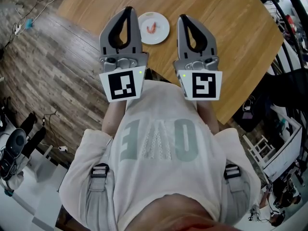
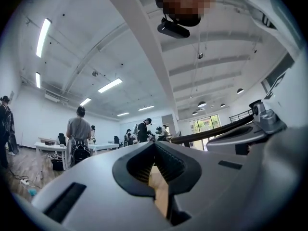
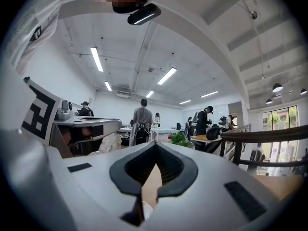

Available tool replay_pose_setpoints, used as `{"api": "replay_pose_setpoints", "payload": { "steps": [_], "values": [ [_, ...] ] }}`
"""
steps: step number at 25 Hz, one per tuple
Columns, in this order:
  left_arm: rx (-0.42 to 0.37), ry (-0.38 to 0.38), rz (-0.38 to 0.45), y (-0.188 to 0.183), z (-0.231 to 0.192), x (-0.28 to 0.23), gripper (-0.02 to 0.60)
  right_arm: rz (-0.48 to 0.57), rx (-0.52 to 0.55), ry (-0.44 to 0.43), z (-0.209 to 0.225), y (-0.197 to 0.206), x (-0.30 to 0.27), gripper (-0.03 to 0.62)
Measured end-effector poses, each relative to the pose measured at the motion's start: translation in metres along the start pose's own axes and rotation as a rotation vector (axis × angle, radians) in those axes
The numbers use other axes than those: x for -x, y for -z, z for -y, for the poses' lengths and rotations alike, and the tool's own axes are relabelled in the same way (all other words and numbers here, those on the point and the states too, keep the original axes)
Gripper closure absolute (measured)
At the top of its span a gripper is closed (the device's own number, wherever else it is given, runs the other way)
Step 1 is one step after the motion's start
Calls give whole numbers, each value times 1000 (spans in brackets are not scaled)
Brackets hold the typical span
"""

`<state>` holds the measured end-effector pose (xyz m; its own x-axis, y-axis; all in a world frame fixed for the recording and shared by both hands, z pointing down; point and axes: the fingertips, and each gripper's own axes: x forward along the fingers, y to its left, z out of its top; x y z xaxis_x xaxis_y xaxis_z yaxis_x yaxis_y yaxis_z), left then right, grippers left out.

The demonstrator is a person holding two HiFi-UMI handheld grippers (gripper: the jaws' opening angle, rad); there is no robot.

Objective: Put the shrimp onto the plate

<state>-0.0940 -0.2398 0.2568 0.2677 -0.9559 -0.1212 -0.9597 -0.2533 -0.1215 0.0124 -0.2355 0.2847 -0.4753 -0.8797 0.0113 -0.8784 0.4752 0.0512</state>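
the shrimp (image 1: 151, 28) already lies on the plate (image 1: 161, 33) on the desk (image 1: 221, 18); hence you hold the left tongs (image 1: 128, 9) and right tongs (image 1: 183, 18) close to your chest, both pressed together, empty

Bright ceiling strips (image 2: 43, 36); fisheye w/ dark edges.

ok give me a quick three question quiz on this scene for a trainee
1. True or false: the shrimp lies on the plate.
2. Pick one: the left claw is A) shut on the shrimp, B) shut with nothing in it, C) wide open.
3. Fill in: the plate sits on a ____ table.

Key: 1 true; 2 B; 3 wooden.
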Motion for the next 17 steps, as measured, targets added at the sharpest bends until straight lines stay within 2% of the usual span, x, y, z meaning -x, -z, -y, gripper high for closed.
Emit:
{"api": "replay_pose_setpoints", "payload": {
  "steps": [17],
  "values": [
    [-9,8,4,-2,-3,-3,572,-20,14,13,1,4,-2,576]
  ]
}}
